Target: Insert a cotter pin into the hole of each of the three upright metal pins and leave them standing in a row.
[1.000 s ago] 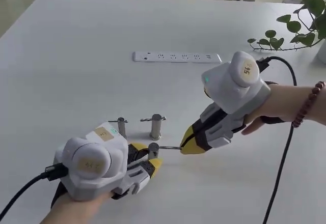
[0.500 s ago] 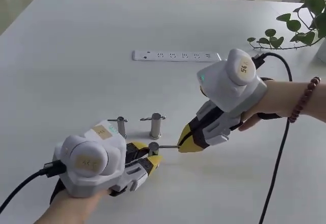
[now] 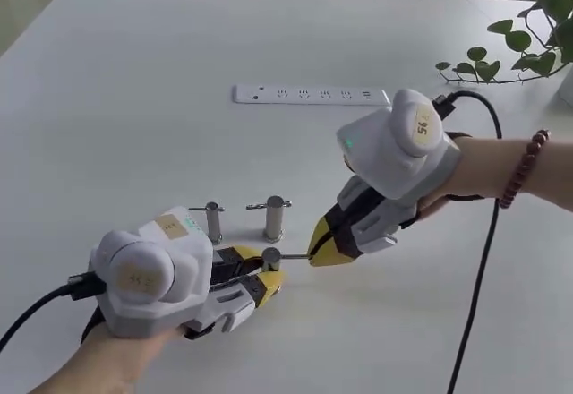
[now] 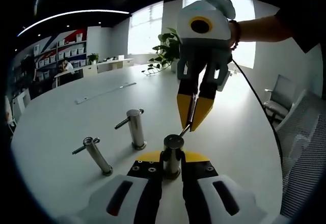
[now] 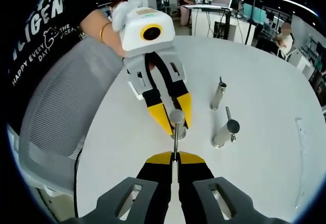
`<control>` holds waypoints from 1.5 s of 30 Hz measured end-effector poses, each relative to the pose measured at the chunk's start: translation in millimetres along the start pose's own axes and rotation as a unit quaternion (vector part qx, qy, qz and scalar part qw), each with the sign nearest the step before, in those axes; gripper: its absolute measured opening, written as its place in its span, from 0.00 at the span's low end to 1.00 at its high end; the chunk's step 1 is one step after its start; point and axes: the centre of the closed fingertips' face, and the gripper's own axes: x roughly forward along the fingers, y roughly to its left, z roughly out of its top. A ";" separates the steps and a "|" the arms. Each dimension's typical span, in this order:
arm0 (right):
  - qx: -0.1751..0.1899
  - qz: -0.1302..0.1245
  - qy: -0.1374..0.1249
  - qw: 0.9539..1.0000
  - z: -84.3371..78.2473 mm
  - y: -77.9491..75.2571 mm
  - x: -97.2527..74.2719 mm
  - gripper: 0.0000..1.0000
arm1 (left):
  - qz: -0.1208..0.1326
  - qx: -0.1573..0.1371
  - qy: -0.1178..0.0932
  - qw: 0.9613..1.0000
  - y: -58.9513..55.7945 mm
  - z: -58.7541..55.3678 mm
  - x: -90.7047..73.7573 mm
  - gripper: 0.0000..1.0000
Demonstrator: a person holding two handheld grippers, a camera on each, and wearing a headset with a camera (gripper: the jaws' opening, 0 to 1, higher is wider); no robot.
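Closed on the tail of the cotter pin [image 3: 295,256], the right gripper [image 3: 315,252] has crept in from 3 o'clock: less wire shows between its yellow tips and the third metal pin [image 3: 270,256] than a second ago. The left gripper [image 3: 260,270] stays clamped on that pin's shaft and keeps it upright on the table [image 3: 134,98]. In the left gripper view the wire's tip meets the pin just under its head, so I judge the last insertion is under way; whether the tip is through the hole, I cannot tell.

The middle pin [image 3: 275,221] at 12 o'clock and the end pin [image 3: 214,222] at 10 o'clock each already carry a cross wire and stand close by, so any sideways push risks them. Bare tabletop lies toward 3 and 7 o'clock for backing out. The power strip [image 3: 309,98] at 12 and the plant [image 3: 528,45] at 2 are well apart. The cable [image 3: 483,260] trails at 4.
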 end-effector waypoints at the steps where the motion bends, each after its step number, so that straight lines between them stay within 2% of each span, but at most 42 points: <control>1: -0.010 -0.002 0.005 1.000 -0.6 -0.4 -0.1 0.00 | -0.001 -0.001 -0.001 1.000 0.1 0.1 0.1 0.11; 7: -0.028 -0.006 0.013 1.000 0.0 -3.5 -1.4 0.00 | -0.007 0.004 -0.001 1.000 0.6 -0.5 0.5 0.11; 10: -0.029 -0.008 0.012 0.999 0.6 -4.2 -2.0 0.00 | -0.009 0.004 -0.002 1.000 0.6 -0.5 0.4 0.11; 13: -0.028 -0.009 0.004 1.000 8.7 -3.8 -3.8 0.00 | -0.012 0.005 -0.002 1.000 0.2 -0.1 1.5 0.11; 21: -0.029 -0.009 0.002 1.000 14.1 -4.1 1.8 0.00 | -0.015 -0.004 -0.005 1.000 -0.6 0.8 3.7 0.12; 24: -0.020 -0.011 -0.001 1.000 17.8 -4.6 4.2 0.00 | -0.012 -0.032 -0.010 0.999 -0.5 0.8 4.3 0.12; 27: -0.008 -0.013 -0.003 1.000 20.4 -5.1 6.3 0.00 | -0.008 -0.040 -0.015 0.999 0.0 0.2 4.6 0.12; 32: 0.015 -0.012 -0.005 1.000 20.6 -4.8 6.5 0.00 | 0.001 -0.043 -0.016 0.999 0.1 -0.3 4.6 0.13; 36: 0.057 -0.014 -0.013 0.998 21.8 -4.2 6.9 0.00 | 0.007 -0.041 -0.013 0.999 -0.1 -1.0 4.5 0.13; 37: 0.070 -0.022 -0.020 0.997 23.2 -6.3 7.1 0.00 | 0.009 -0.040 -0.012 0.999 -0.1 -1.3 4.6 0.13; 43: 0.083 -0.032 -0.027 0.996 25.0 -8.8 0.5 0.09 | 0.013 -0.050 -0.006 0.999 -0.9 -4.2 3.6 0.15; 45: 0.088 -0.031 -0.027 0.995 24.0 -7.5 -1.2 0.09 | 0.015 -0.048 -0.003 0.999 -1.2 -5.4 2.7 0.15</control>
